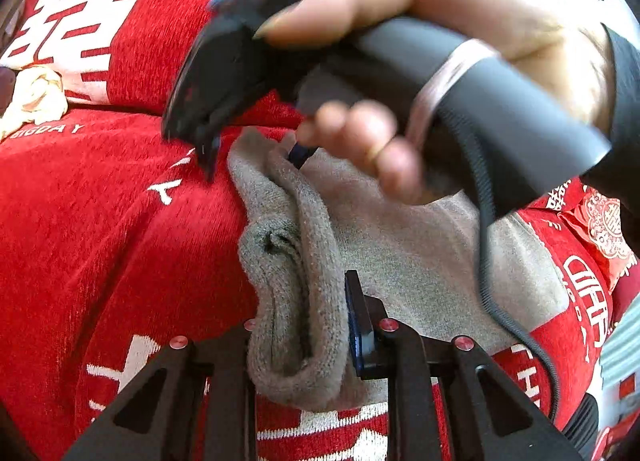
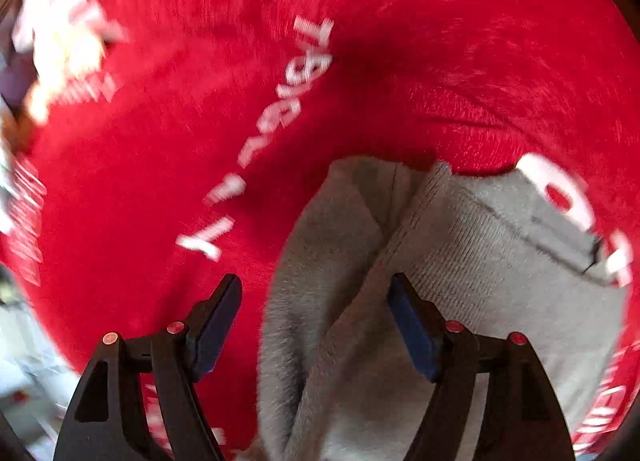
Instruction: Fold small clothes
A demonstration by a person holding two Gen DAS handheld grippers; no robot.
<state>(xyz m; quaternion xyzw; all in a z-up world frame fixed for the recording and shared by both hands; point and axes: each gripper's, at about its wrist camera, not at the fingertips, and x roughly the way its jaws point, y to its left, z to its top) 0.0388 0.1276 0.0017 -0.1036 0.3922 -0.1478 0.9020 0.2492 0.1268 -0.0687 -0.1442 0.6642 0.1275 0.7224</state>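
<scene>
A small grey knit garment (image 1: 400, 245) lies partly folded on a red cover with white lettering (image 1: 120, 221). My left gripper (image 1: 304, 325) is shut on the garment's rolled edge, with thick grey fabric bunched between its fingers. My right gripper (image 1: 248, 153) shows in the left wrist view, held by a hand above the far end of the garment. In the right wrist view the right gripper (image 2: 316, 321) is open, its fingers spread wide over the grey garment (image 2: 460, 261), with fabric between them but not pinched. That view is blurred by motion.
The red cover (image 2: 200, 101) fills both views. A cream crumpled cloth (image 1: 36, 97) lies at the far left. A red printed packet (image 1: 600, 221) sits at the right edge. The right gripper's black cable (image 1: 486, 261) hangs across the garment.
</scene>
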